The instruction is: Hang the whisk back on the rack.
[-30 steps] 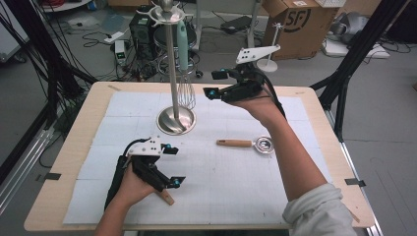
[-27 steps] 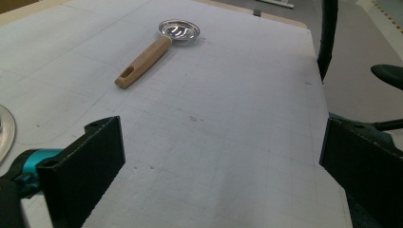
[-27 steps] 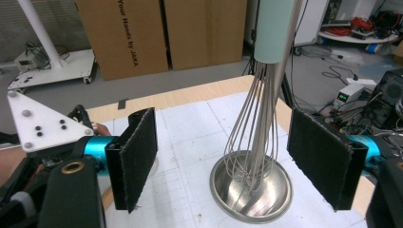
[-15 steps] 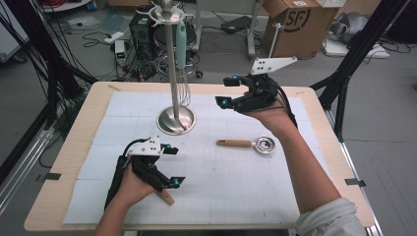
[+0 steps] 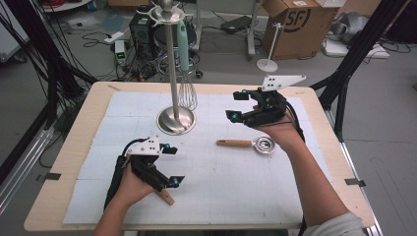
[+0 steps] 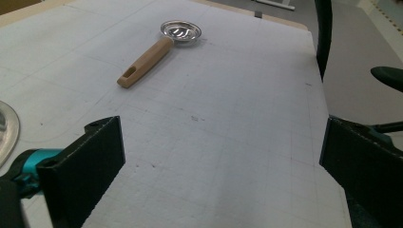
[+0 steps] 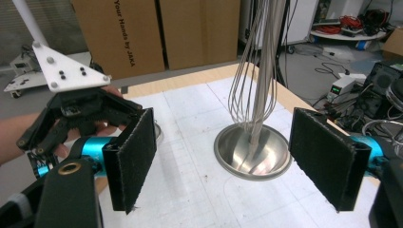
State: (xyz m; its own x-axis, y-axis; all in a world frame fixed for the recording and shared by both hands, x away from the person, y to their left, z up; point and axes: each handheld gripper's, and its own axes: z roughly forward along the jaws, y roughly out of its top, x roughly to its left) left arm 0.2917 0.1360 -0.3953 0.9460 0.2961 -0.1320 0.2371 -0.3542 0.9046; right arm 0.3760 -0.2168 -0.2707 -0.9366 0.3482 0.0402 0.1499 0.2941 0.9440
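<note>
Whisk — wire loops, mint handle, hanging on stand

stand sits back-center on the bench | whisk hangs just right of its pole | strainer lies right of the stand, a bit nearer | left tool front-left | right tool right of the stand, behind the strainer

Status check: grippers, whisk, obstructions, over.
Right gripper open, empty, above the mat. Left gripper open, low beside a wooden handle. Mint-handled wire whisk hanging on the steel stand. Wooden-handled metal strainer lies below the right gripper.
</note>
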